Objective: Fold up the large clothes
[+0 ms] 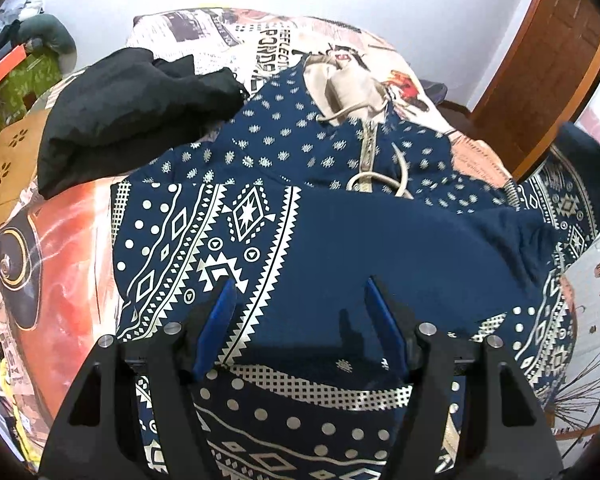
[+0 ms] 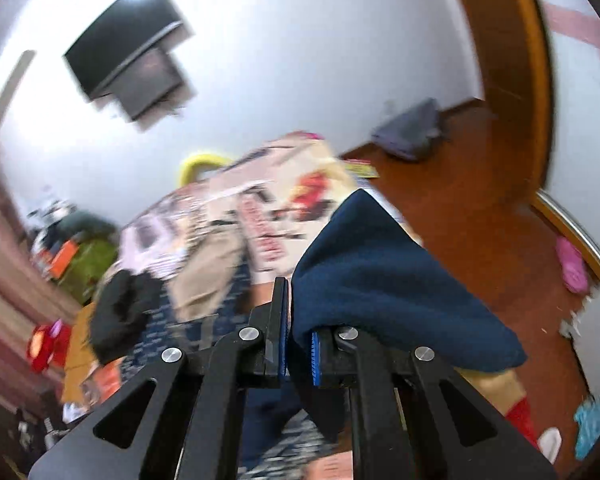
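Left wrist view. To the far left of the left tongs [image 1: 298, 300] lies a black garment [image 1: 136, 108], bunched on the bed [image 1: 60, 240]. Ahead of the tongs, and passing under them, a navy hoodie [image 1: 380, 240] is spread on the bed: pale geometric print to the left, a plain navy panel folded over the middle, and the zip and cord [image 1: 376, 178] beyond it. The left tongs are released, their blue pads [image 1: 384, 324] standing well apart with nothing between them; whether they touch the cloth below cannot be told. At the right edge one part of the hoodie rises off the bed.

Right wrist view, blurred by motion. To the left of the right tongs [image 2: 298, 316] the black garment and the bed appear below and beyond. The right tongs are clenched on a fold of the hoodie [image 2: 388, 280], which is pinched between the pads and drapes over the right finger, clear of the bed. To the right lies the wooden floor [image 2: 480, 220].

Handling, as a judgement. The hoodie looks soft, limp and fairly thick; it sags wherever it is unsupported and probably slides little on the bed. A pinch on a hem, cuff or doubled edge should hold best, since a single layer of the plain panel may pull free of the layer beneath. The cord and zip are poor places to grip.
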`<action>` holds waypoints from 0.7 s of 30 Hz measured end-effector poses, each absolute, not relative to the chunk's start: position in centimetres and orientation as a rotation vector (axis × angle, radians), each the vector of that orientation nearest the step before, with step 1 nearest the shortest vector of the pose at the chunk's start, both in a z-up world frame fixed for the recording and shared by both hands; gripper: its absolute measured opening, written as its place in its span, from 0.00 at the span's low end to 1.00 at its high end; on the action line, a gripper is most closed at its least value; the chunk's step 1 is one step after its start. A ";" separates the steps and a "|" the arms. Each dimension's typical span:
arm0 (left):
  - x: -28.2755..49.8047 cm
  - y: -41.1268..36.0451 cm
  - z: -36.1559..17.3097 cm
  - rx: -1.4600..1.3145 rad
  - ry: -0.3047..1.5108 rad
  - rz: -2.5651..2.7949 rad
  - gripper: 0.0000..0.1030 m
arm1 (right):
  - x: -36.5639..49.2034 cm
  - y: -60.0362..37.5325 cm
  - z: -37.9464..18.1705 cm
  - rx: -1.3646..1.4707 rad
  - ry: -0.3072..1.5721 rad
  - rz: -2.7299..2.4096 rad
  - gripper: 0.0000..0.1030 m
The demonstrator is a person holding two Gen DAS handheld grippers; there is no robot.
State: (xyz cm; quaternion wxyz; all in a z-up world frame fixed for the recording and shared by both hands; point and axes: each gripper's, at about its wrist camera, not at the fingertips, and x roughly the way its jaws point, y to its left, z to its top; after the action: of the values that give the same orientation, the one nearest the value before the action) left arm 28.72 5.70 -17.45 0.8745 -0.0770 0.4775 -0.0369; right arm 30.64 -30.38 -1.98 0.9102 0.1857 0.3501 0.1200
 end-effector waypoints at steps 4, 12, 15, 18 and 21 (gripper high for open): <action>28.0 5.9 -16.7 -0.150 0.983 -0.080 0.64 | 30.3 -25.8 -2.5 0.347 0.770 0.363 0.08; 26.0 7.3 -16.1 -0.157 0.967 -0.077 0.64 | 28.1 -19.4 -11.7 0.225 1.031 0.437 0.09; 25.7 7.5 -16.5 -0.144 0.978 -0.068 0.64 | 27.6 -18.4 -12.9 0.166 1.071 0.394 0.12; 25.3 7.6 -16.8 -0.131 0.980 -0.055 0.64 | 27.0 -18.1 -12.4 0.093 1.085 0.387 0.22; 25.3 7.6 -17.0 -0.140 0.981 -0.046 0.64 | 26.3 -18.6 -10.9 0.102 1.069 0.416 0.43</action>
State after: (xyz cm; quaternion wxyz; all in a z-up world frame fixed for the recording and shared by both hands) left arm 25.35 7.57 -17.01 0.8795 -0.0670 0.4707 -0.0222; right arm 26.30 -18.60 -10.95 0.8387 0.0482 0.5055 0.1967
